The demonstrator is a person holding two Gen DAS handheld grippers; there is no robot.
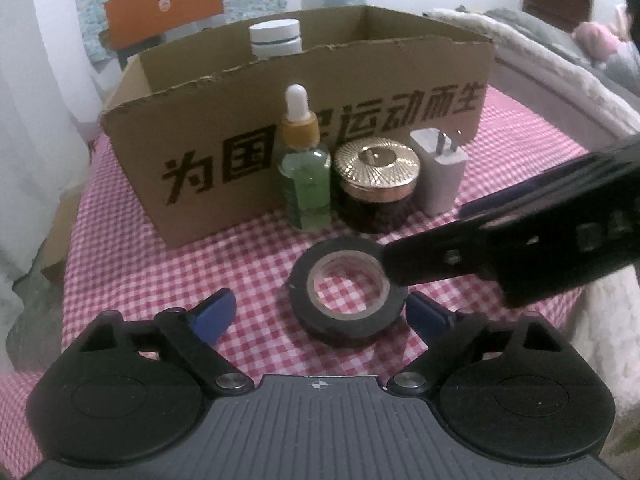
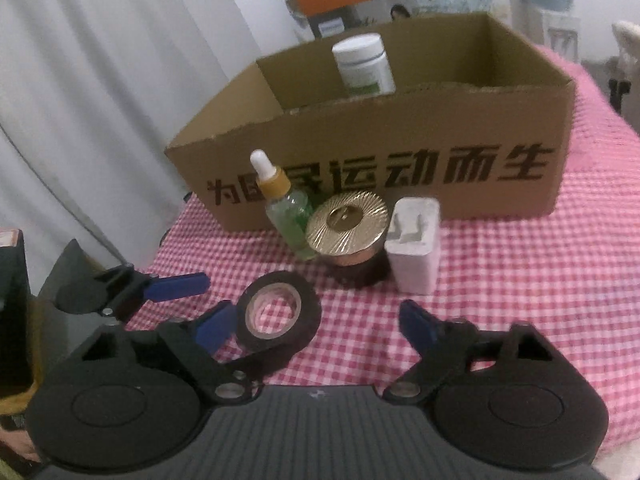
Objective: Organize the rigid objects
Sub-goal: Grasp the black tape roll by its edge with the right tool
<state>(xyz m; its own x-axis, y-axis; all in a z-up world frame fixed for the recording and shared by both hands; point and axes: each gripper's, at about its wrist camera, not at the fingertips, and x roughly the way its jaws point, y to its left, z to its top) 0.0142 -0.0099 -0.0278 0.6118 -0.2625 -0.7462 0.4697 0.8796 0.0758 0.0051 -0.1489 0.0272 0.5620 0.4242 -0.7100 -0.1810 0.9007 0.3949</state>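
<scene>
A black tape roll (image 1: 344, 326) lies flat on the pink checked cloth (image 1: 140, 260). My left gripper (image 1: 320, 316) stands open around it, the right blue pad close to the roll and the left pad well away. My right gripper (image 2: 316, 326) is also open; the tape roll (image 2: 310, 312) lies just beside its left pad, and its finger (image 1: 440, 258) overlaps the roll's far right rim. Behind stand a green dropper bottle (image 1: 306, 176), a gold-lidded jar (image 1: 376, 184) and a white charger plug (image 1: 442, 172). The cardboard box (image 1: 200, 136) holds a white bottle (image 1: 276, 38).
The cloth's left edge drops off near a white curtain (image 2: 80, 100). A fluffy white blanket (image 1: 540, 64) lies to the right of the box. An orange box (image 1: 160, 4) stands behind. Bare checked cloth (image 2: 540, 280) stretches right of the charger plug (image 2: 414, 252).
</scene>
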